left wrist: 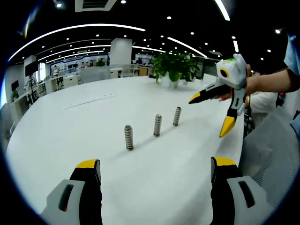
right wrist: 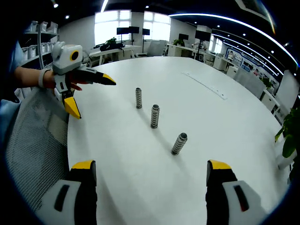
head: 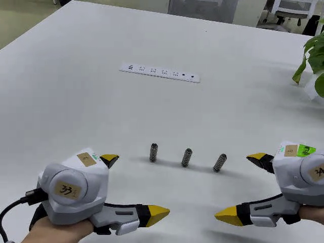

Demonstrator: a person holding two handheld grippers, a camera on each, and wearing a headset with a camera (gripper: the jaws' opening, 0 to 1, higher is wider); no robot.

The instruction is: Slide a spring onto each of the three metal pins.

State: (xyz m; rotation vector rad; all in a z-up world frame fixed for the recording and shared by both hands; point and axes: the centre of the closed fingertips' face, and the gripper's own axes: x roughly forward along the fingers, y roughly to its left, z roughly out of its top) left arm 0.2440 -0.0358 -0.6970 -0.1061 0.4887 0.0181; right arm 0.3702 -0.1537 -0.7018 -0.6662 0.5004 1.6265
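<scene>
Nearest, the left tool [head: 137,185] and right tool [head: 237,186] gape wide, holding nothing. Just beyond, three springs [head: 187,157] stand in a row on the tabletop [head: 76,101], seemingly all on their pins, so the task looks finished; next, simply pull clear. Farther off lies a socket strip [head: 160,72].

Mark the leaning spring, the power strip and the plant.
leaning spring [head: 219,162], head view, middle of its coils, rightmost of the three.
power strip [head: 160,72], head view, centre of its top face.
plant [head: 316,55], head view, on a green leaf at the right edge.
</scene>
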